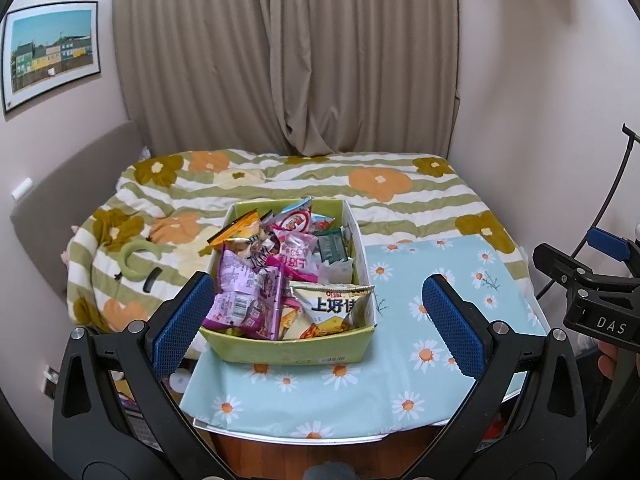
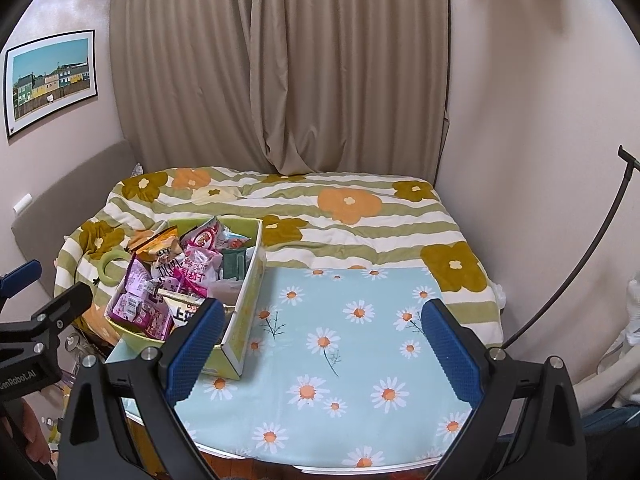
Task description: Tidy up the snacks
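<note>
A light green cardboard box [image 1: 292,350] full of snack packets stands on the left part of a table with a daisy cloth [image 1: 420,332]. On top lie a purple packet [image 1: 244,300], a silver chip bag [image 1: 336,308] and pink packets [image 1: 294,252]. My left gripper [image 1: 318,322] is open and empty, held back from the box's near end. My right gripper [image 2: 320,344] is open and empty over the bare cloth [image 2: 360,352], to the right of the box [image 2: 244,320].
A bed with a flowered striped blanket [image 1: 280,184] lies behind the table, with a green ring [image 1: 134,260] on its left side. Curtains [image 1: 288,56] and walls close the back. A thin black cable [image 2: 580,264] arcs at the right.
</note>
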Demonstrator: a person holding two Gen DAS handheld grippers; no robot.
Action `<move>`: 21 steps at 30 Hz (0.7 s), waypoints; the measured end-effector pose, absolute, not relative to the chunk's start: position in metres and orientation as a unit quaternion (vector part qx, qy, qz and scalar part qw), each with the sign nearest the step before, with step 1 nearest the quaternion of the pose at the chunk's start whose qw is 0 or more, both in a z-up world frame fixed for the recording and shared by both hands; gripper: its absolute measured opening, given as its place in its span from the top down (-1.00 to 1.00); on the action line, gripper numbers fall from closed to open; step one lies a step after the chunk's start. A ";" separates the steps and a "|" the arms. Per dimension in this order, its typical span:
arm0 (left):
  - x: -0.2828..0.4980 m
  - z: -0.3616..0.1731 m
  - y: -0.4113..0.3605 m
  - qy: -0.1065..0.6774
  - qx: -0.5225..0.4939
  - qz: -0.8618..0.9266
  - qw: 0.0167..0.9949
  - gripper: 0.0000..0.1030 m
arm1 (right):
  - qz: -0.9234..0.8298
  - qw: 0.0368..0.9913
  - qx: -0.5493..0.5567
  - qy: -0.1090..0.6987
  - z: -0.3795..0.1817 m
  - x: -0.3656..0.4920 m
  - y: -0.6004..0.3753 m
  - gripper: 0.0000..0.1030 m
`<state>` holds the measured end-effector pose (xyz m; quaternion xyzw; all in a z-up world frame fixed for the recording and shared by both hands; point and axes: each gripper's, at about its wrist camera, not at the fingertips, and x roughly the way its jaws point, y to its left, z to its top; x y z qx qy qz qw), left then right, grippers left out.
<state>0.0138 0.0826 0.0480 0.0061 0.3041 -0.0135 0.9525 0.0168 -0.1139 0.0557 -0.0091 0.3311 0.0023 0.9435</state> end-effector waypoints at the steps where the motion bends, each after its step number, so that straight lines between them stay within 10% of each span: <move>1: 0.014 0.048 0.082 0.304 0.006 -0.014 0.953 -1.00 | 0.002 0.944 -0.009 0.331 0.056 0.018 -0.115 -0.91; 21: 0.015 0.053 0.091 0.285 0.011 0.004 0.959 -1.00 | 0.003 0.944 -0.013 0.330 0.055 0.018 -0.116 -0.91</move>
